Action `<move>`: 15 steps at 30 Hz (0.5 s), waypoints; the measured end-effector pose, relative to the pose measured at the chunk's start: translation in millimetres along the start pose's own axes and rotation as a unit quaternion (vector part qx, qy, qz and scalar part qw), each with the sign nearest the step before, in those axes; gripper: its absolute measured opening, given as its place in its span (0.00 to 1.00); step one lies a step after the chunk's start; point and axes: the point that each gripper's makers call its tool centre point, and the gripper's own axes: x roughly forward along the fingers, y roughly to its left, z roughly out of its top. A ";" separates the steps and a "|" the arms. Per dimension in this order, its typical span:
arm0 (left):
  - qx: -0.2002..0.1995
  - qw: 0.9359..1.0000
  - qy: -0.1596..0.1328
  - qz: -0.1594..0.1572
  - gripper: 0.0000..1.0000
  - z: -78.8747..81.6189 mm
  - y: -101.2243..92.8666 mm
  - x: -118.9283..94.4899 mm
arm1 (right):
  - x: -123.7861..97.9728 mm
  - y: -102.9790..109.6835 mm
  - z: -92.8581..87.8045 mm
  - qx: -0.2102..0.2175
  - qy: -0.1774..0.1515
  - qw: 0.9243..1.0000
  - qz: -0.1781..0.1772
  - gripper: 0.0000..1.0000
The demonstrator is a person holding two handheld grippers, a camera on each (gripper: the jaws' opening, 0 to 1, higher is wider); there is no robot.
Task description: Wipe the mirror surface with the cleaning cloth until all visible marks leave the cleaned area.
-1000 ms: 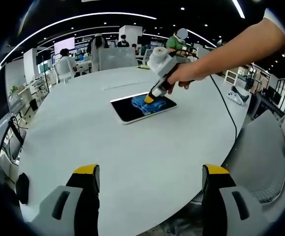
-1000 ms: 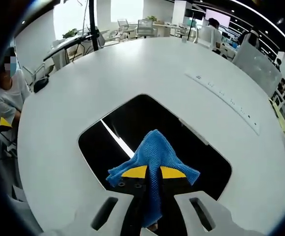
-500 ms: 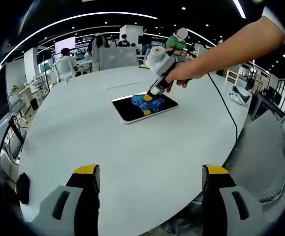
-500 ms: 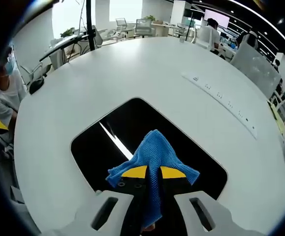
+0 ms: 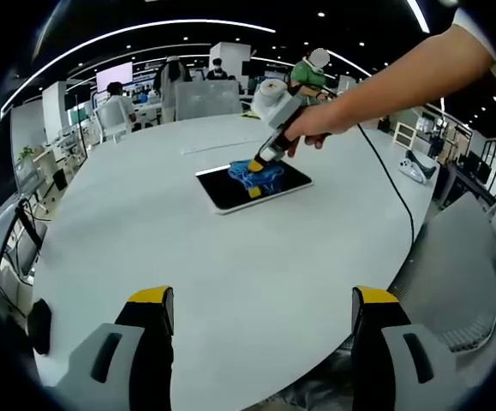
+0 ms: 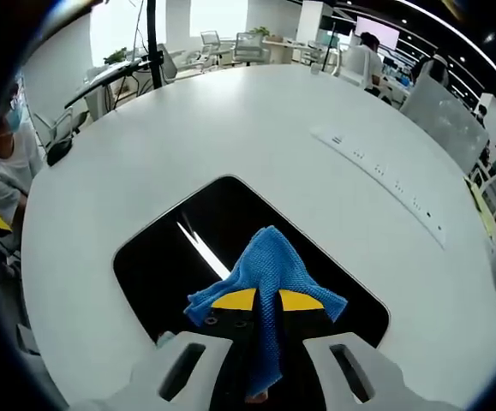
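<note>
left gripper view: low at table edge, facing across, mirror far | right gripper view: close above mirror, looking down | shared: mirror, table

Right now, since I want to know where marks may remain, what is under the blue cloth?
The dark mirror lies under the blue cloth, which the right tool holds. Around the cloth its glass reflects a ceiling light streak. The patch beneath the cloth is covered, so marks there cannot be judged.
</note>
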 end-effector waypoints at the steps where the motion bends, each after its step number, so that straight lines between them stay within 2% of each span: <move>1: -0.001 1.000 0.000 0.000 0.86 0.1 0.3 0.1 | 0.0 -0.2 0.0 0.000 -0.001 1.000 0.000 0.04; 15: -0.003 1.000 0.001 -0.002 0.86 -0.6 2.3 3.6 | 3.4 -7.3 5.8 0.001 -0.002 1.000 0.000 0.04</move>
